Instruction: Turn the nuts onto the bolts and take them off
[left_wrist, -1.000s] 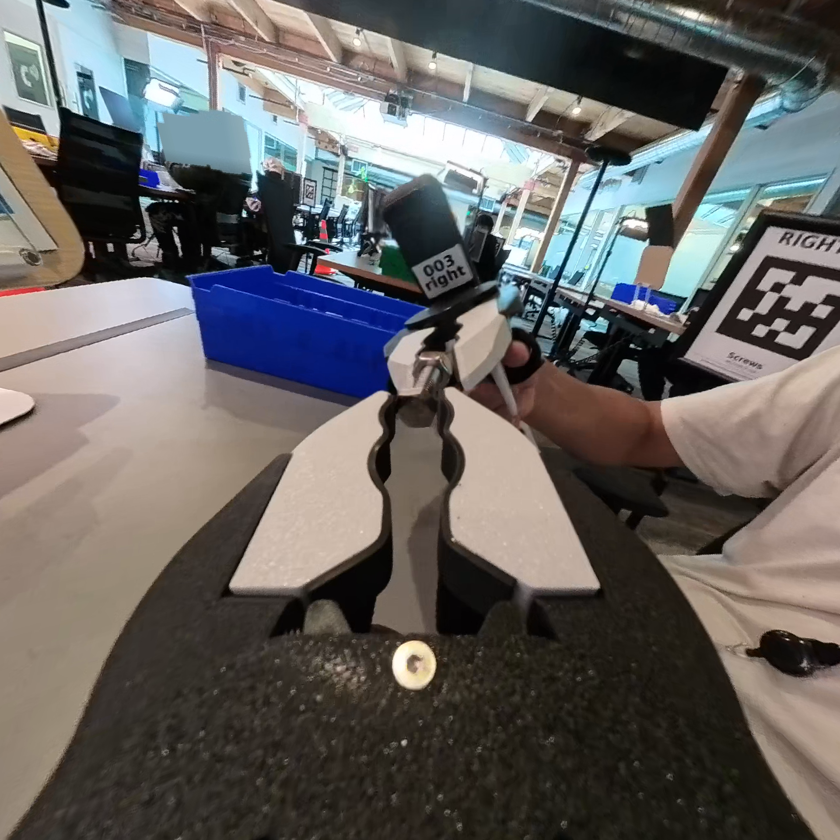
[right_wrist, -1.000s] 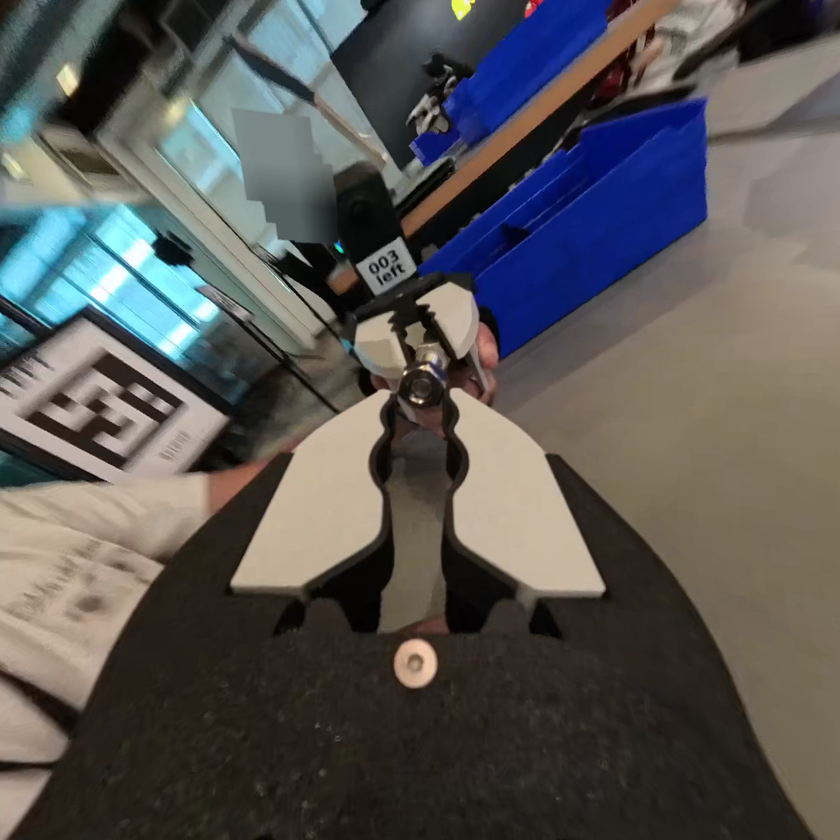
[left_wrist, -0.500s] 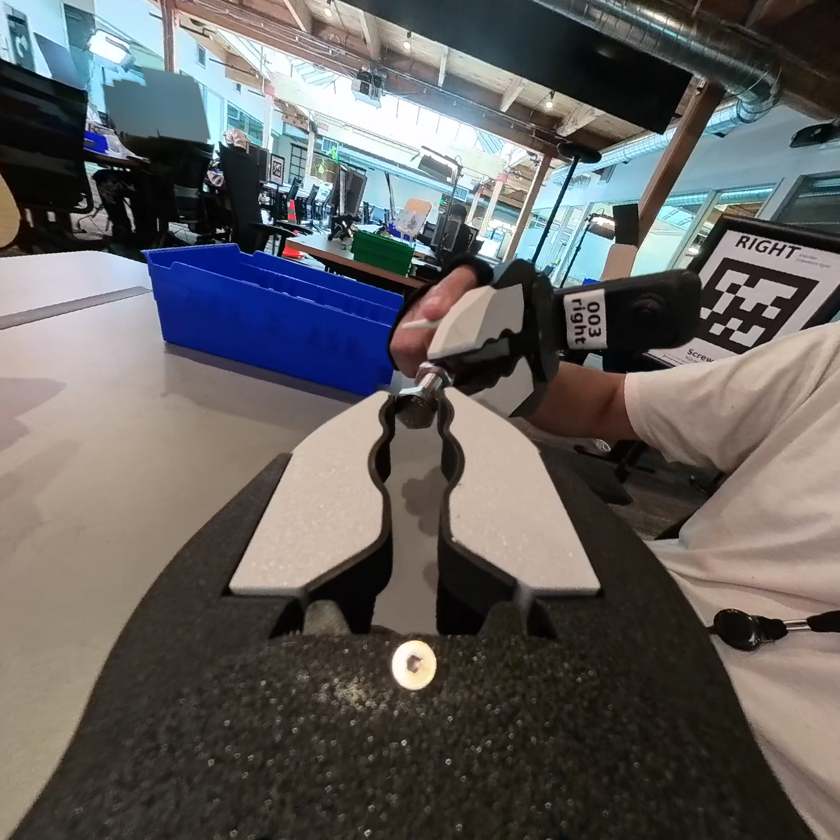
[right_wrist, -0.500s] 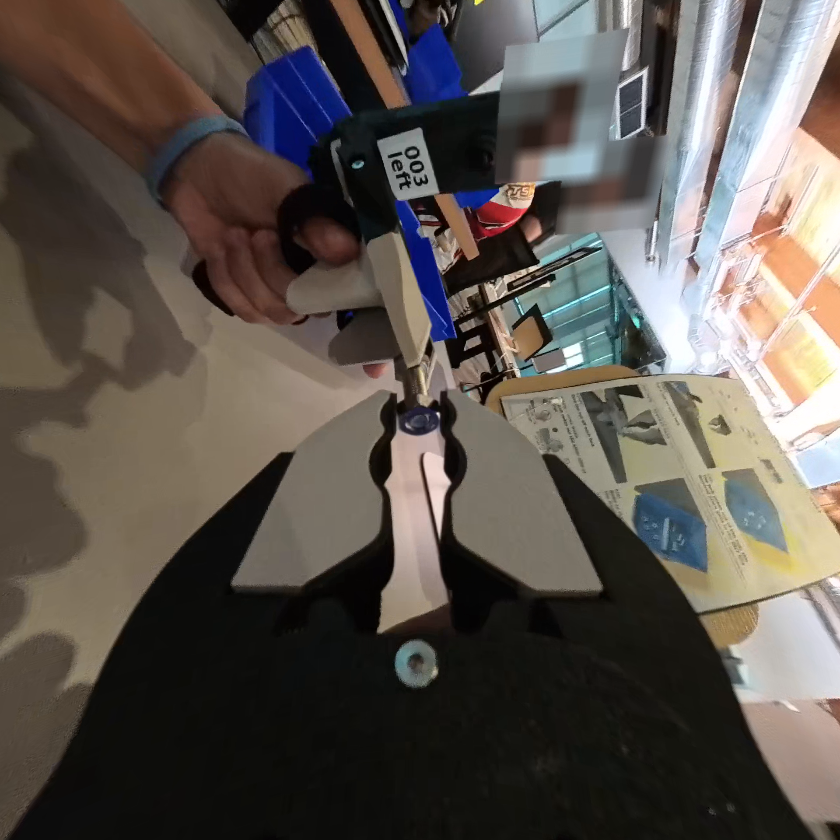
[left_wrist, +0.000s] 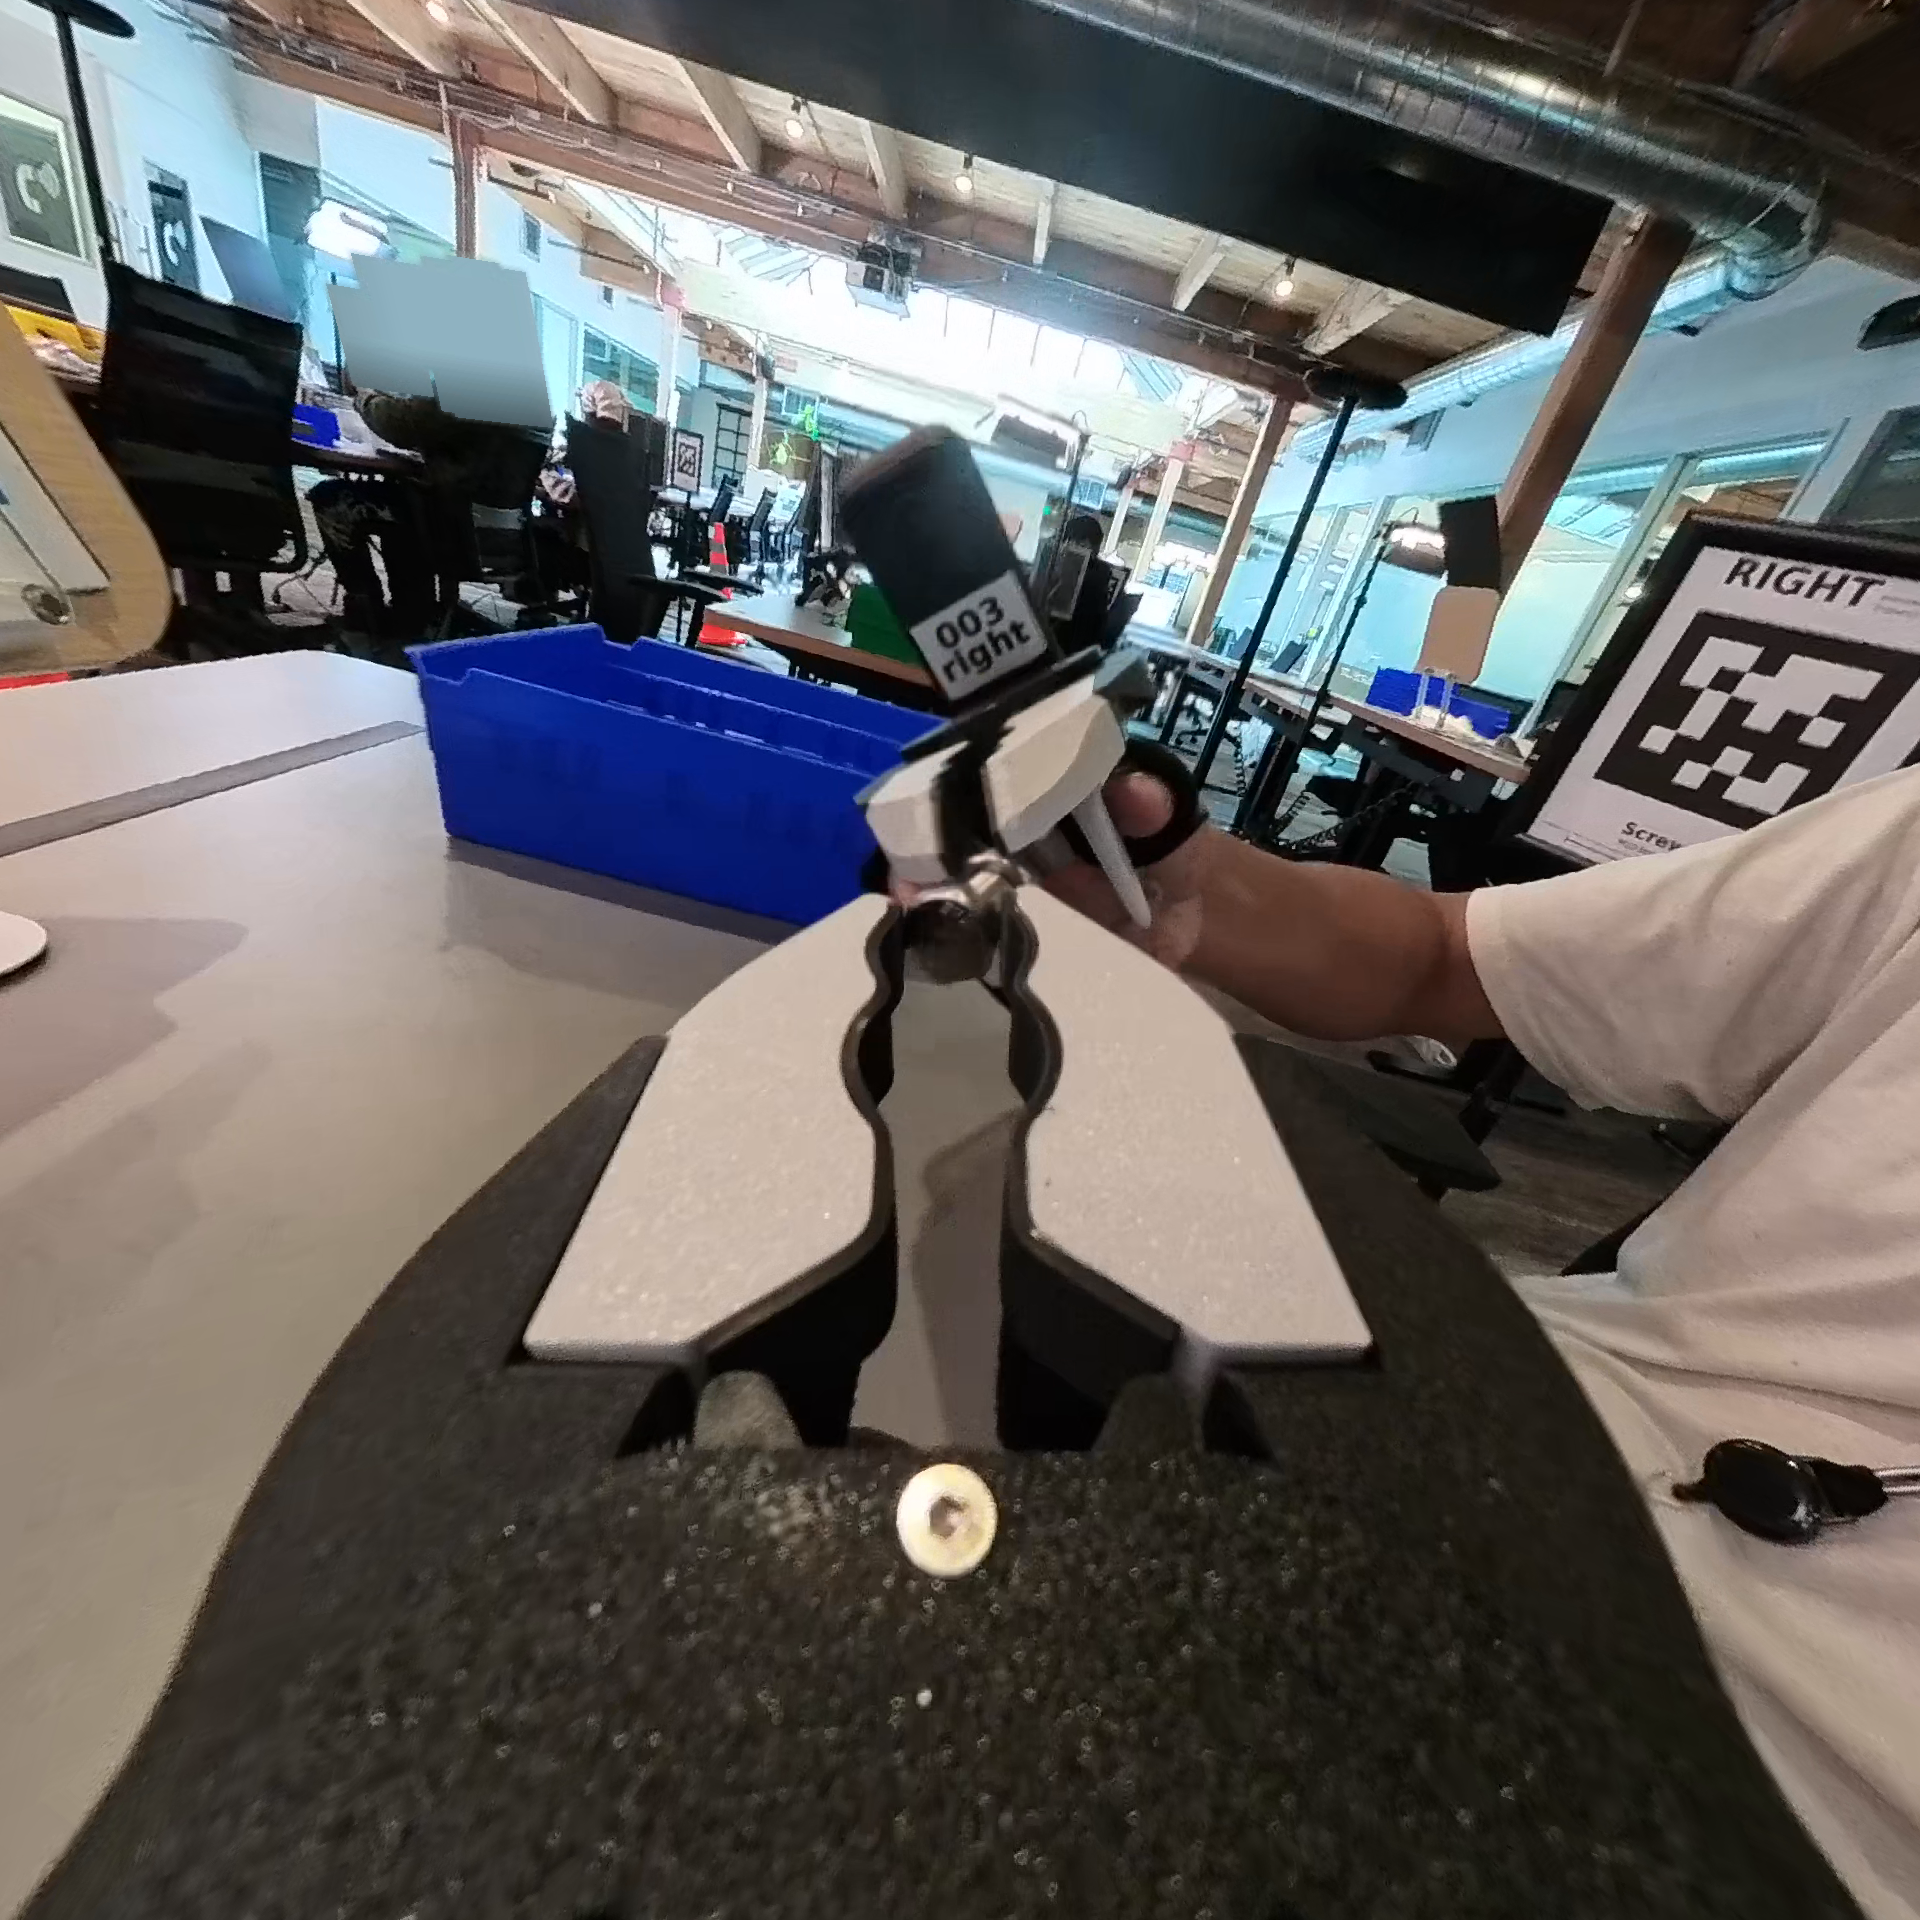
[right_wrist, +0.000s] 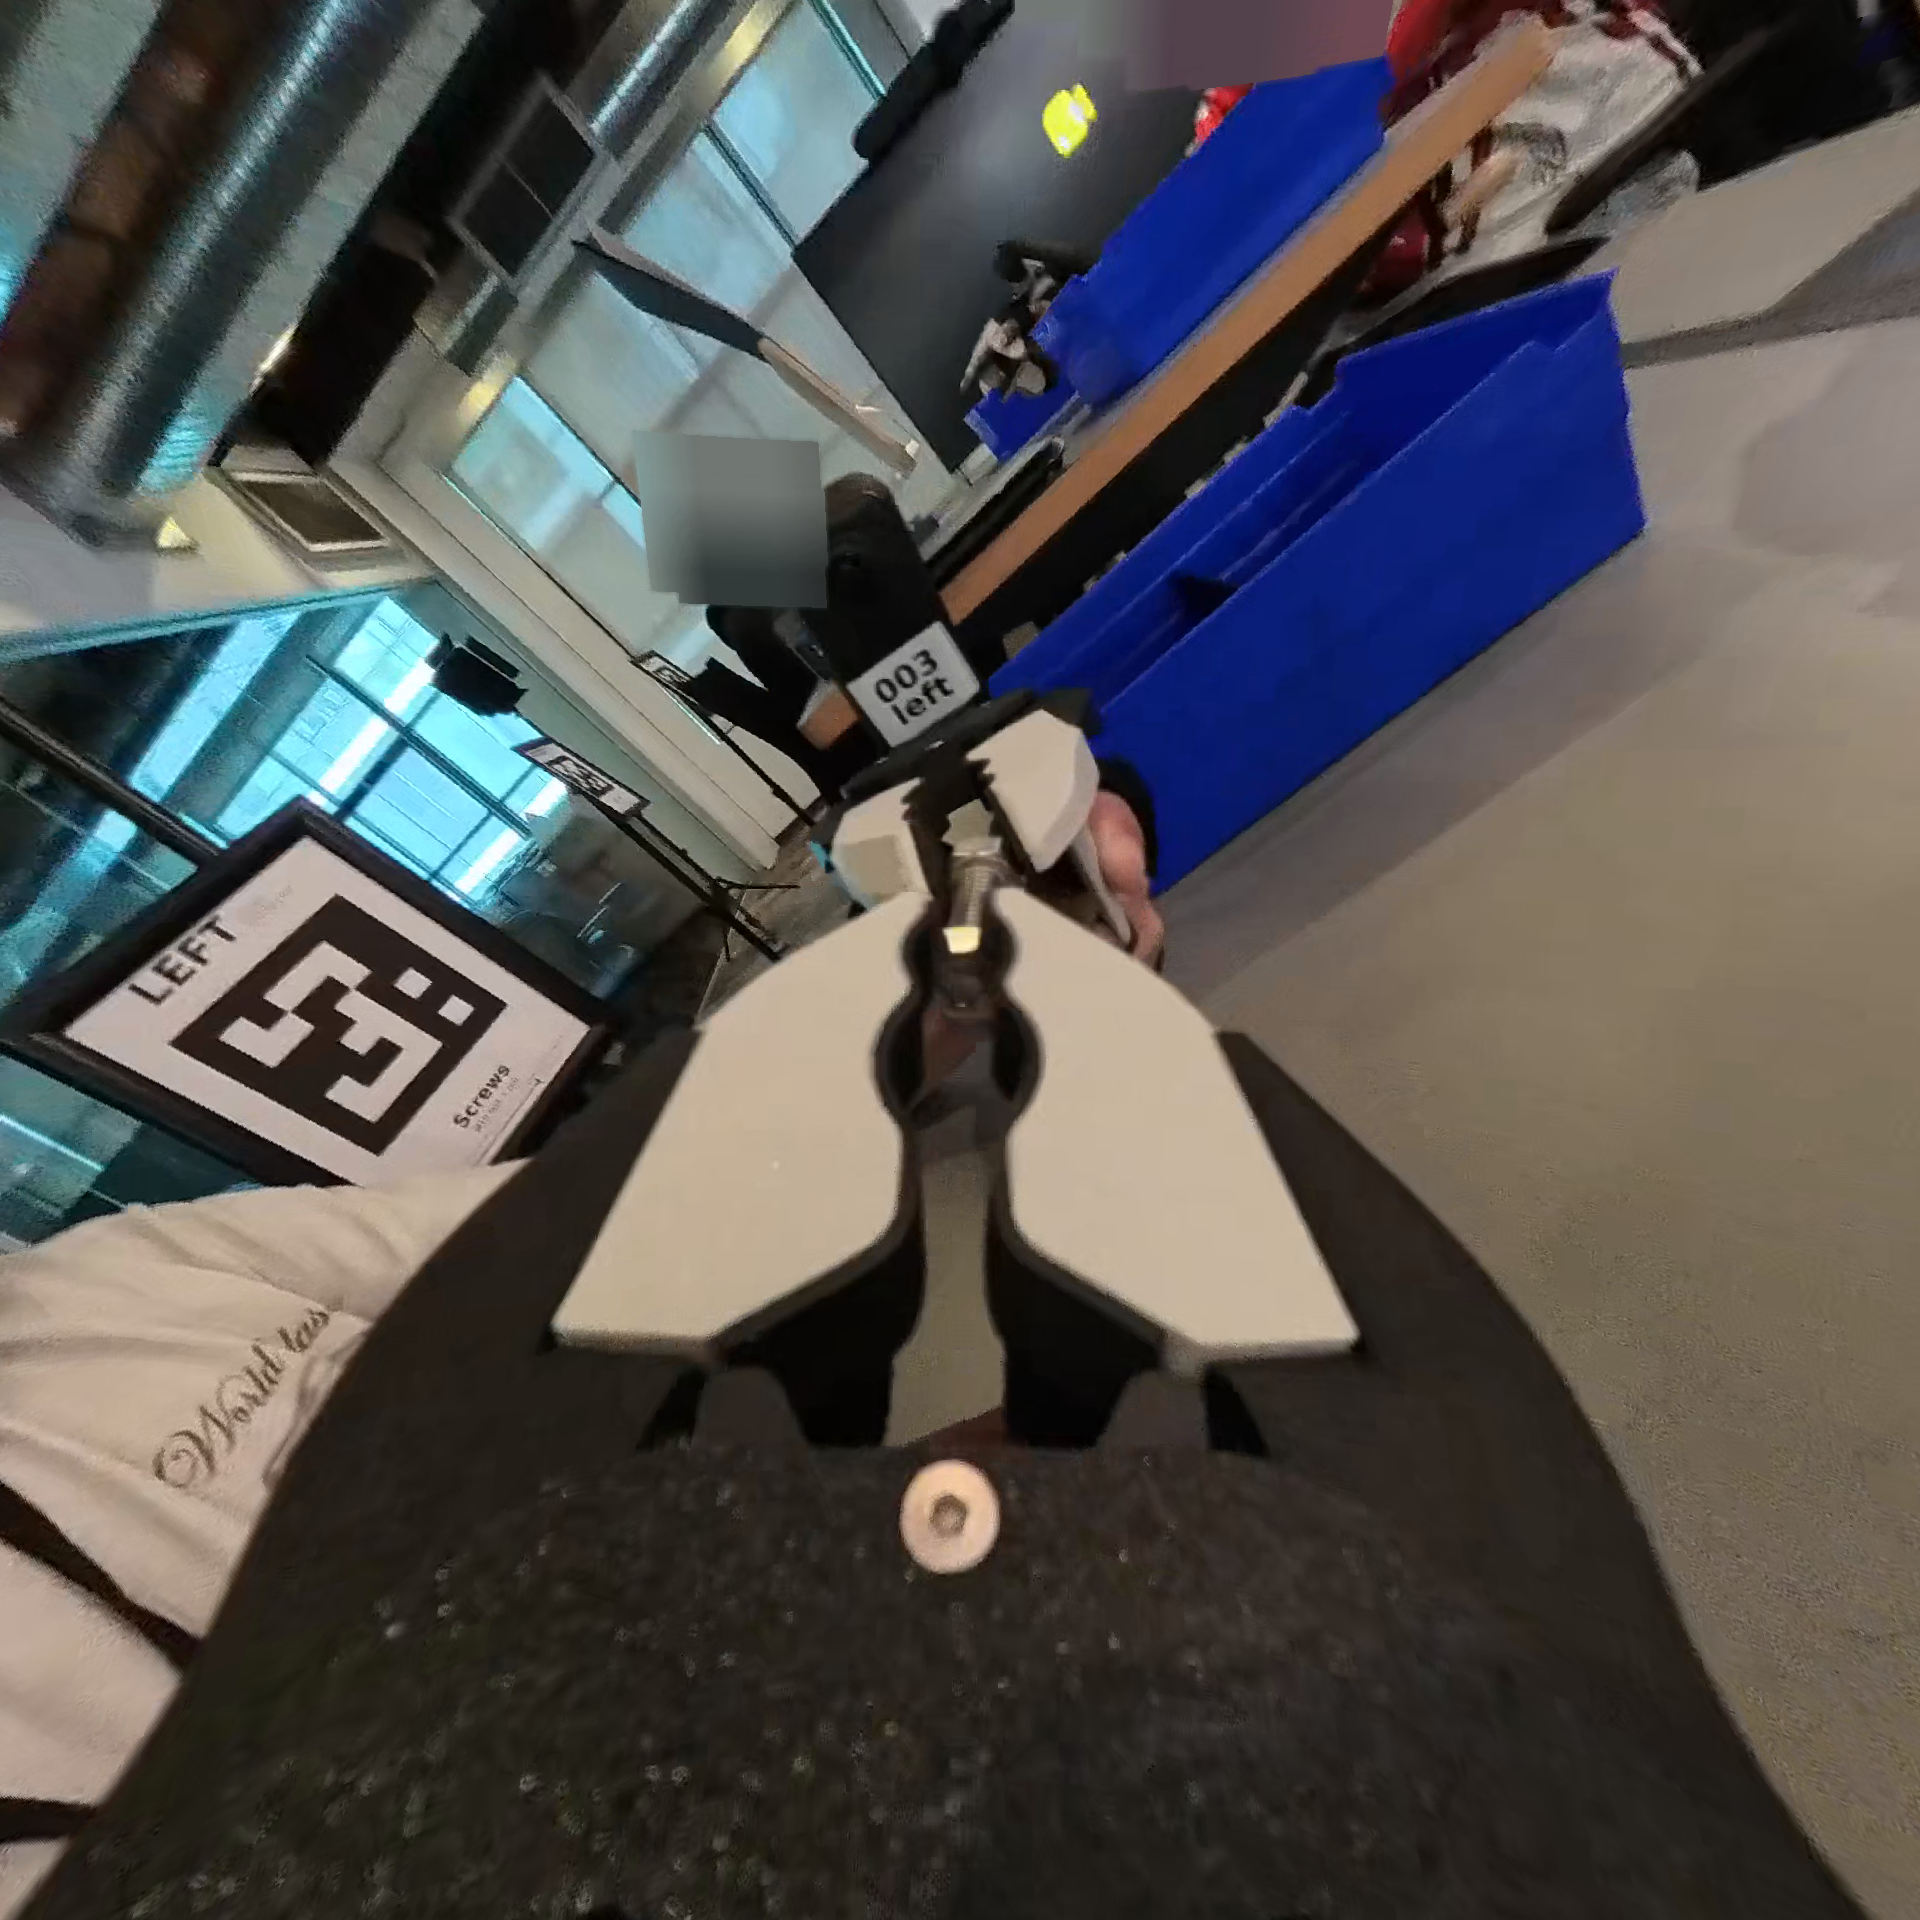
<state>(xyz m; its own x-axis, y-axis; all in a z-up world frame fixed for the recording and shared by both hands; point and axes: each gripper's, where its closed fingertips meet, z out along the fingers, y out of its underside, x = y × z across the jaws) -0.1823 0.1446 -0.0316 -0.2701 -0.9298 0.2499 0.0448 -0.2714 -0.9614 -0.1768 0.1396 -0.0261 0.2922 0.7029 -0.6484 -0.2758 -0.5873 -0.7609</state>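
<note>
From the left wrist view, I see my left gripper (left_wrist: 951, 940) clamped on the bolt's (left_wrist: 943, 928) head above the grey table (left_wrist: 260, 1039), the blue bin (left_wrist: 644, 769) beyond. My right gripper (right_wrist: 961, 951) meets it from the right, and only its own view shows the threaded shank (right_wrist: 968, 896) pinched between the tips; I cannot make out a nut.

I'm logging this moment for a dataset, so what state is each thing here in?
left gripper: shut on the bolt head.
right gripper: shut on the nut.
bolt: held in the air between both grippers, shank bare between them.
nut: on the bolt; how far threaded cannot be told.
blue bin: upright on the table, open-topped; contents hidden.
table: carries the bin.
</note>
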